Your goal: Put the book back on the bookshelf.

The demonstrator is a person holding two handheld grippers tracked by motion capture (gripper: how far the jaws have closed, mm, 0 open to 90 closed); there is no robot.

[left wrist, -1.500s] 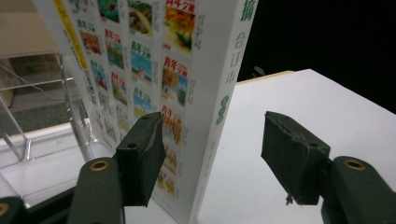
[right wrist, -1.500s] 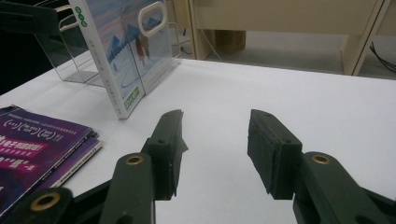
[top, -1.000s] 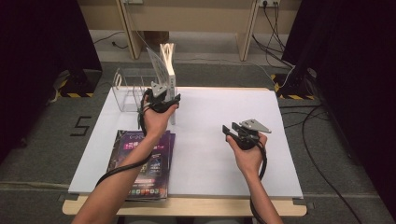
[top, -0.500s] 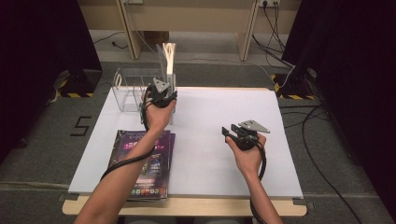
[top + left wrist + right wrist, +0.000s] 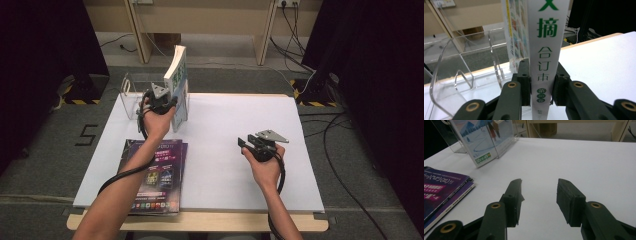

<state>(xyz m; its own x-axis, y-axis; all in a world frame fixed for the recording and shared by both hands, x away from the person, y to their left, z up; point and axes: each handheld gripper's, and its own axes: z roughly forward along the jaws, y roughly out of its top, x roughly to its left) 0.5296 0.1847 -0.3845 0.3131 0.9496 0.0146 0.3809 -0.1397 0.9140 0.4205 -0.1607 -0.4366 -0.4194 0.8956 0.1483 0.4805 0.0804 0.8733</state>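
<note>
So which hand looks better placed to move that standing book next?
The left. Its left gripper has just been closing and now clamps the book by its spine, beside the clear rack. The right gripper hovers open over bare table, well away.

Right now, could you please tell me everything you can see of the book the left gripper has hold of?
The book is a thick paperback with a white spine bearing green Chinese characters and a cover of pale, colourful pictures. It stands upright at the table's far left edge, beside the clear rack. The left gripper has just been closing on it, and its fingers now press the spine from both sides. Whether its foot rests on the table or in the rack I cannot tell.
</note>
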